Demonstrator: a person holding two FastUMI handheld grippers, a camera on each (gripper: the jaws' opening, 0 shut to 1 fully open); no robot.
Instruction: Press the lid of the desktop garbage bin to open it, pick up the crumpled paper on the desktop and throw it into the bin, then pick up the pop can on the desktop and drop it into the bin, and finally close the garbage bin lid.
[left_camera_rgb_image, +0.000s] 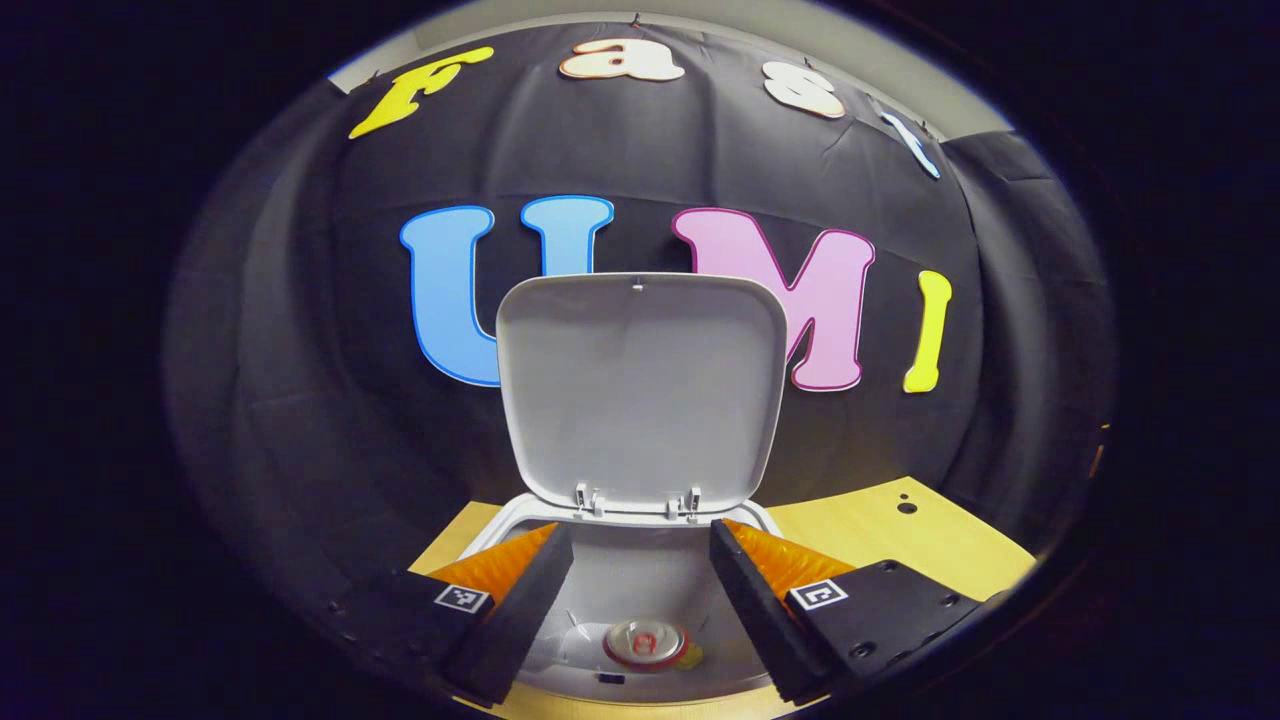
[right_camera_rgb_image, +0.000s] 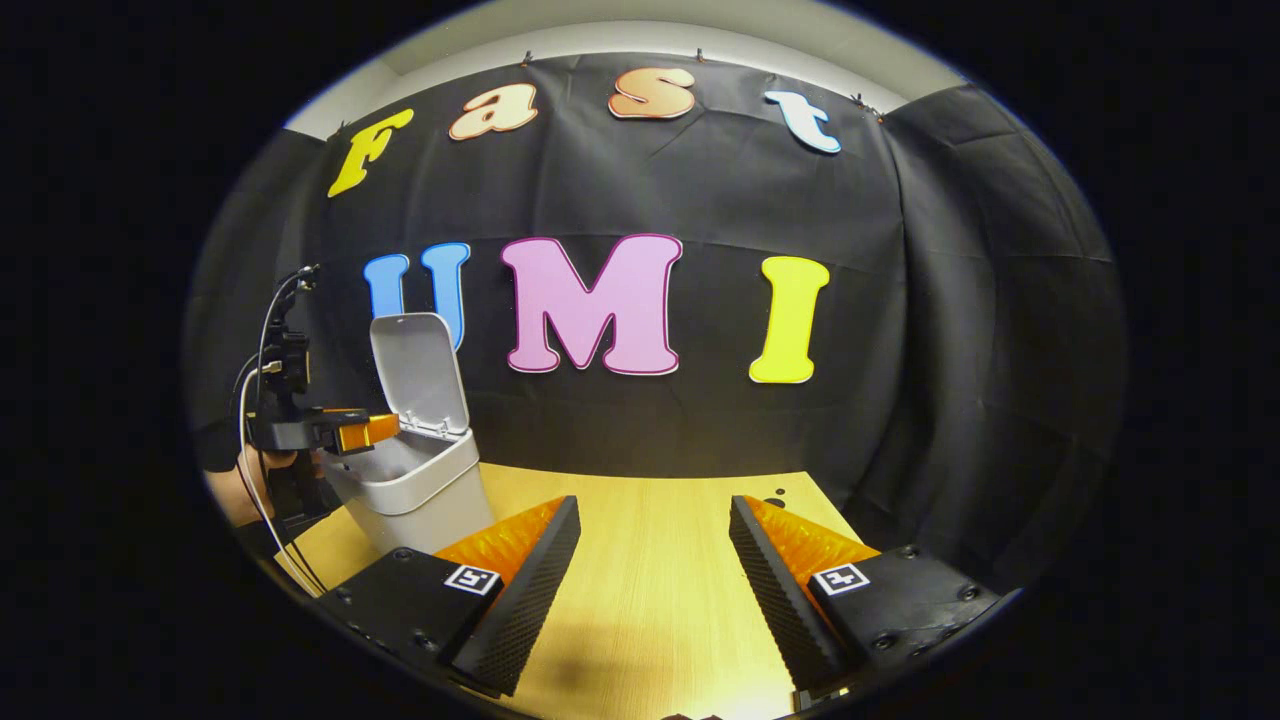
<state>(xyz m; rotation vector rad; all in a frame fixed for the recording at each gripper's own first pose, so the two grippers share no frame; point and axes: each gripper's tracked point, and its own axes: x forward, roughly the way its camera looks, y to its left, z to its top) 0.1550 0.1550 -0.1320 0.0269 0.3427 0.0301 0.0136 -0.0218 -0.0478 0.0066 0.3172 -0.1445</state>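
The white garbage bin (left_camera_rgb_image: 520, 515) stands with its lid (left_camera_rgb_image: 640, 385) swung upright. In the left gripper view I look down into it: the pop can (left_camera_rgb_image: 646, 643) lies at the bottom, its silver top facing up, with something white, perhaps the crumpled paper (left_camera_rgb_image: 575, 645), beside it. My left gripper (left_camera_rgb_image: 640, 590) hovers open just above the bin's mouth, nothing between its fingers. In the right gripper view the bin (right_camera_rgb_image: 420, 480) and lid (right_camera_rgb_image: 420, 372) sit at far left, with the left gripper (right_camera_rgb_image: 365, 432) over the opening. My right gripper (right_camera_rgb_image: 655, 590) hangs open over bare wood.
The light wooden table (right_camera_rgb_image: 650, 560) runs back to the black cloth wall. A person's hand (right_camera_rgb_image: 240, 490) and cables (right_camera_rgb_image: 262, 440) hold the left gripper beside the bin. Small dark holes (right_camera_rgb_image: 775, 495) mark the table near its back right corner.
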